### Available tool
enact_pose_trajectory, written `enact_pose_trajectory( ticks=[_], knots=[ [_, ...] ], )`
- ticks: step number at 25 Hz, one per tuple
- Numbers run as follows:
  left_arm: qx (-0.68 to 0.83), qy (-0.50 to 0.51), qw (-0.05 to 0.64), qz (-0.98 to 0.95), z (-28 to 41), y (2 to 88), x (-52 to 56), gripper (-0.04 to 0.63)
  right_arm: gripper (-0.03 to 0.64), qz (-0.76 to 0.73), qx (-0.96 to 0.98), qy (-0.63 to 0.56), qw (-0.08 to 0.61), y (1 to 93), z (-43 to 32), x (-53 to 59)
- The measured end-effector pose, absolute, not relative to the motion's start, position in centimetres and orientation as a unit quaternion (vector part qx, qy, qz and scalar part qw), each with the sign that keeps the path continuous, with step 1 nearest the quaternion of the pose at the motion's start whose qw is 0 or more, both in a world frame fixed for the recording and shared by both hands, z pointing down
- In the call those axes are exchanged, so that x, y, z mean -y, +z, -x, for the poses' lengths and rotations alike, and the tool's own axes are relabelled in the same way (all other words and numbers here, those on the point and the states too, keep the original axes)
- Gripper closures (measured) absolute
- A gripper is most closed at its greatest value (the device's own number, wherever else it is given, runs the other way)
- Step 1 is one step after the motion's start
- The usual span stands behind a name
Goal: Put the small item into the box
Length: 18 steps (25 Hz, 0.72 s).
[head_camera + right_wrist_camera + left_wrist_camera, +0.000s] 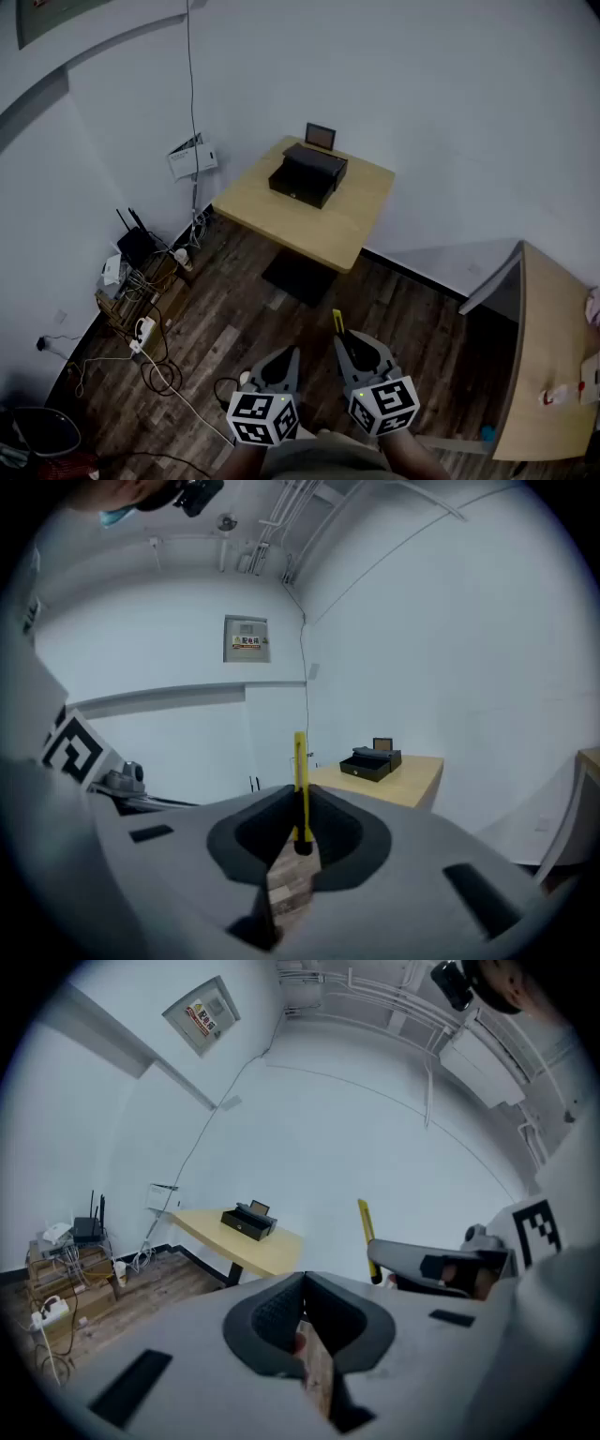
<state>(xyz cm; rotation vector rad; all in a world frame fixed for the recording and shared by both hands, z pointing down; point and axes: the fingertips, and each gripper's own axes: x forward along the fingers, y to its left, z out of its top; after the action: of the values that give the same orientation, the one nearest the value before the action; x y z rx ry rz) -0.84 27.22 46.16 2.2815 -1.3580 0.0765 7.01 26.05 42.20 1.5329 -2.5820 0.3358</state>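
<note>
Head view first: we look steeply down at a dark wooden floor (234, 314). Both grippers sit at the bottom edge. The left gripper (284, 360) has its jaws pressed together with nothing between them. The right gripper (348, 345), just beside it, pinches the small yellow item (337, 322), which sticks out past the jaw tips. Well apart from both grippers, a light wooden table (352, 225) stands against the white wall. On it rests the black box (308, 174), and a small dark frame (320, 136) stands upright just behind the box. Near the left wall we see a tangle of cables (150, 352) on the floor. A second table (553, 319) shows at the right edge.

Left gripper view: we see the left gripper (302, 1286) with its dark pads closed against each other and holding nothing. To its right the right gripper (380, 1252) reaches in with the small yellow item (365, 1227) standing up from its tips. Farther off, the table (262, 1249) carries the black box (248, 1222).

Right gripper view: the right gripper (300, 799) is clamped on the lower end of the small yellow item (299, 766), which rises upright between the pads. Beyond it and to the right, the black box (369, 763) sits on the table (412, 778), lid open. A sign (247, 639) hangs on the wall.
</note>
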Motion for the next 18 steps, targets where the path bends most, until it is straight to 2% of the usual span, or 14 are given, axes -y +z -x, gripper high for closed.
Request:
enact_pose_trajectory(
  ticks=[5, 18],
  knots=[
    [0.476, 0.037, 0.239, -0.846, -2.0, 45.1, -32.8, 0.592, 0.577, -0.505, 0.853, 0.122, 0.053, 42.3, -8.6, -31.8],
    [0.473, 0.024, 0.227, -0.851, -4.5, 43.7, -36.7, 0.592, 0.577, -0.502, 0.858, 0.098, 0.055, 41.2, -11.1, -36.7]
  ],
)
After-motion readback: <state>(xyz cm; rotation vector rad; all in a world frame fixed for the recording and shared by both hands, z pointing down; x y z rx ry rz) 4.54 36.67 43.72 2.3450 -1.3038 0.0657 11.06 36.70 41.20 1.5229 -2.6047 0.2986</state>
